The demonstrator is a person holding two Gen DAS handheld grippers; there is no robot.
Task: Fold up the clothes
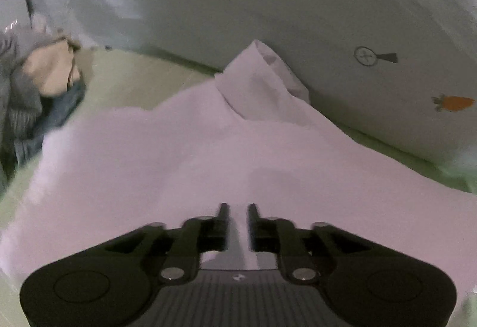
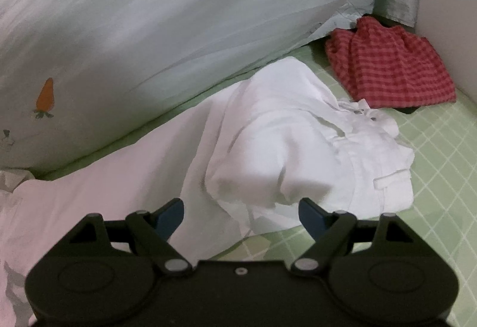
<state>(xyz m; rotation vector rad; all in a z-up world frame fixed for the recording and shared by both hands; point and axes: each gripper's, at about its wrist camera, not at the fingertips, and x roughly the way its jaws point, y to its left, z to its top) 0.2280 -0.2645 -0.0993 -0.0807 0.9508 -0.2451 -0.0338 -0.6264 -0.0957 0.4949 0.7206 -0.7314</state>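
1. Bedding fills both views: a green checked bed sheet (image 2: 441,148) runs along the right of the right wrist frame, and a big pale duvet (image 2: 149,13) printed with carrots banks up across the top of it.

2. White garment (image 2: 298,148): the task's thing lies bunched and rumpled at the centre of the right wrist frame. Its long axis runs from lower left to upper right, and a belt-loop-like tab shows at its right edge. In the left wrist frame the same pale cloth spreads wide from the bottom to mid-frame, with a raised peak at upper centre.

3. Red checked garment (image 2: 390,70) sits crumpled at upper right of the right wrist frame, apart from the white one.

4. Right tool (image 2: 241,210): its blue-tipped jaws are spread wide, with the near lump of the white garment directly ahead between them. My judgement is that this tool is best placed for a hold there.

5. Left tool (image 1: 238,212): the jaws are nearly together with a narrow gap, low over the cloth. I cannot tell whether any fabric is pinched between them.

6. Hard to read: both frames are motion-blurred. The garment's hem and corners are buried in folds. A dark heap (image 1: 38,94) of clothing at the left edge of the left wrist frame is cut off.
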